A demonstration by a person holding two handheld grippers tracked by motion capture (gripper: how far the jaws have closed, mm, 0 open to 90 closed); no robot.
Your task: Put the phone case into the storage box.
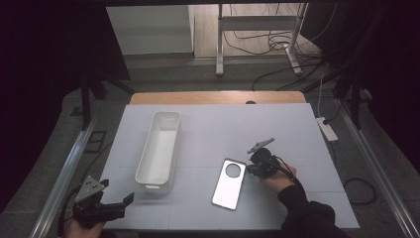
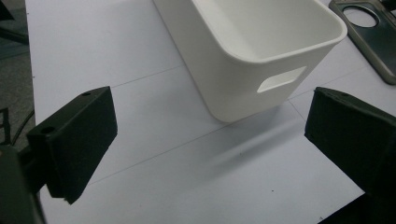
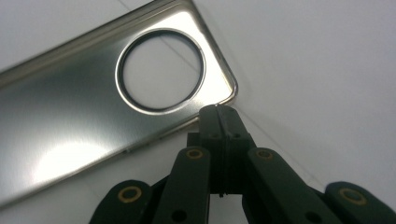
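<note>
A shiny metal plate (image 1: 228, 188) with a round hole near one end lies flat on the white table, right of centre. My right gripper (image 1: 249, 168) is shut, its tips (image 3: 218, 112) resting against the plate's (image 3: 70, 116) long edge near the corner by the hole; whether the rim is pinched between them is unclear. My left gripper (image 1: 121, 203) stands open at the front left corner, nothing between its fingers (image 2: 74, 140). It faces the near end of a long white bin (image 2: 233, 79).
The empty white bin (image 1: 148, 148) runs lengthwise left of centre, with a handle slot in its near end wall. The plate (image 2: 373, 42) lies to its right. A white power strip (image 1: 327, 128) sits off the table's right edge.
</note>
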